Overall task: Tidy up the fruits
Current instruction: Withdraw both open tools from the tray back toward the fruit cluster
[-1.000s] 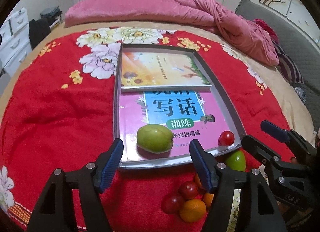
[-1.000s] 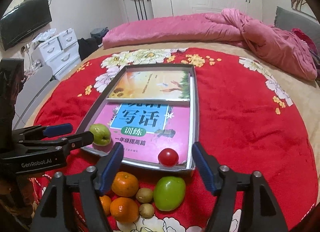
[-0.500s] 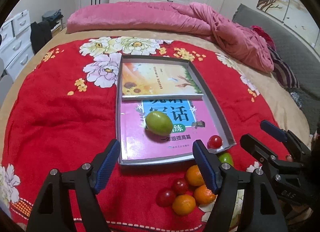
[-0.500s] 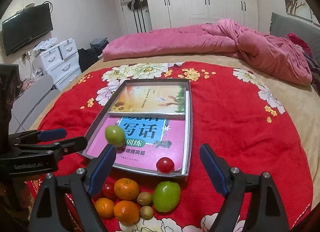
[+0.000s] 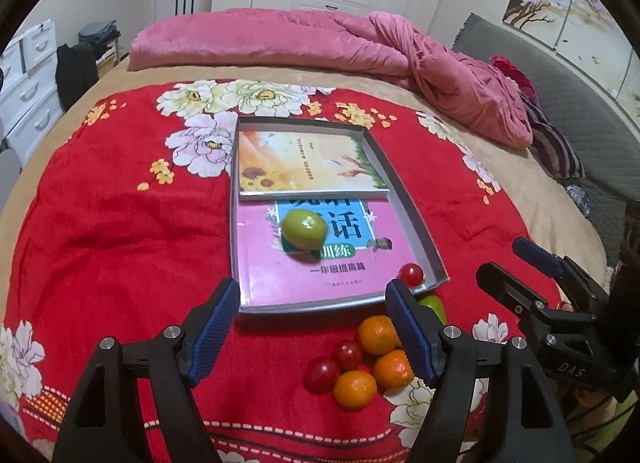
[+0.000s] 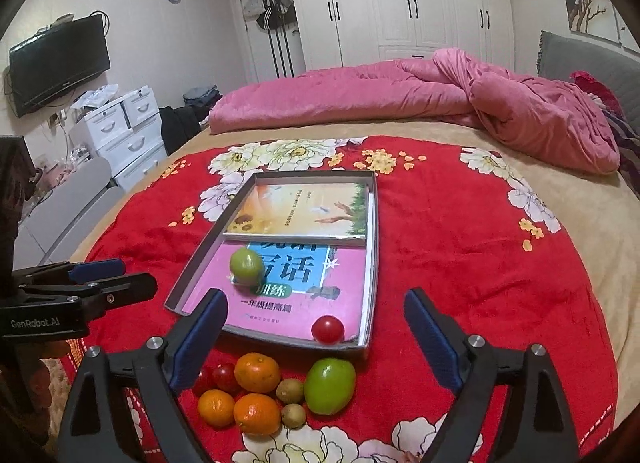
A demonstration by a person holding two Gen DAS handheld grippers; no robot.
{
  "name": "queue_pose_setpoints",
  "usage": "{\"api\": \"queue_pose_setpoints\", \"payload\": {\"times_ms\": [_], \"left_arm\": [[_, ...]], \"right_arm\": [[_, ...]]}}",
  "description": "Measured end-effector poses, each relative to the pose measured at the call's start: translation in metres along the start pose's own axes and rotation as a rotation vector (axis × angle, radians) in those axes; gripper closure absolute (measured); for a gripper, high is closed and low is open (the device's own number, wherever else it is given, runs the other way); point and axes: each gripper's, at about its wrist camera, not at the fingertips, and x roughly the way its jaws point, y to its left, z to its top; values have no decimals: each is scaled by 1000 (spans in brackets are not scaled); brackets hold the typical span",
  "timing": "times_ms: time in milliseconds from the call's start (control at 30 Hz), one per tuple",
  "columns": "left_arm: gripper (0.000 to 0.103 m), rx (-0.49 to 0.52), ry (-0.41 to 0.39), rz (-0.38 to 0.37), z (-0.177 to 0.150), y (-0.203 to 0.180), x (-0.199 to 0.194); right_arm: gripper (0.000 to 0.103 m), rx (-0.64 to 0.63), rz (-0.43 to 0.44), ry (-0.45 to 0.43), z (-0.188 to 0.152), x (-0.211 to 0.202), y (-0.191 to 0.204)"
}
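Green fruit (image 5: pixel 303 229) beyond left claw (image 5: pixel 312 321)

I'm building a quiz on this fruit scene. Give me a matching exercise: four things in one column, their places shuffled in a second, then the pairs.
Things:
1. small green fruit
2. cherry tomato
3. large green fruit
4. sunflower book

Places:
A. on the red blanket, outside the tray
B. tray's far half
C. tray's near right corner
D. on the pink book, left of centre

Pairs: 1-D, 2-C, 3-A, 4-B
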Motion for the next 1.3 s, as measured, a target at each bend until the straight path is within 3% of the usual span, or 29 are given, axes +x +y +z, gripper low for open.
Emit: {"api": "queue_pose_setpoints", "payload": {"times_ms": [1300], "left_arm": [[26, 85, 259, -69, -76, -23, 38]], "right_arm": [[10, -35, 30, 148, -49, 11, 0]]}}
